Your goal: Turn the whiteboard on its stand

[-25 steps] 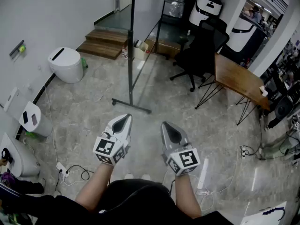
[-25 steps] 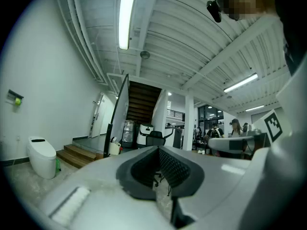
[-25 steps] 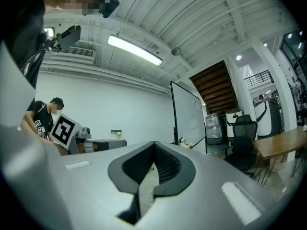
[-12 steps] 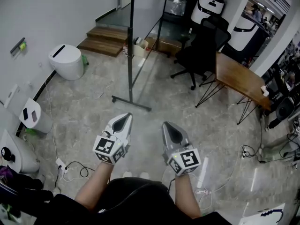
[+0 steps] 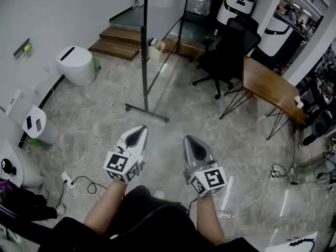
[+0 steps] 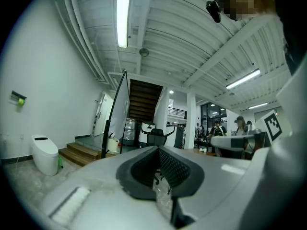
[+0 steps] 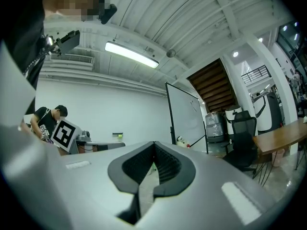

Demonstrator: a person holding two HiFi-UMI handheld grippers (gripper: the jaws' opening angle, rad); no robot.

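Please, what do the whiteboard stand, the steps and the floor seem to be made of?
Stand: probably metal with dark matte paint, judging by its thin, straight tubes.
Steps: wood or a wood-look finish, warm brown with grain-like streaks.
Floor: stone or stone-look tile, with grey veining and a slight sheen.

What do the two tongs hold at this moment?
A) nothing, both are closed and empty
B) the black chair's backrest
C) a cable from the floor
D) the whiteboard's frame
A: the left tongs and the right tongs are both shut with nothing between them, and the whiteboard stands apart, farther ahead.
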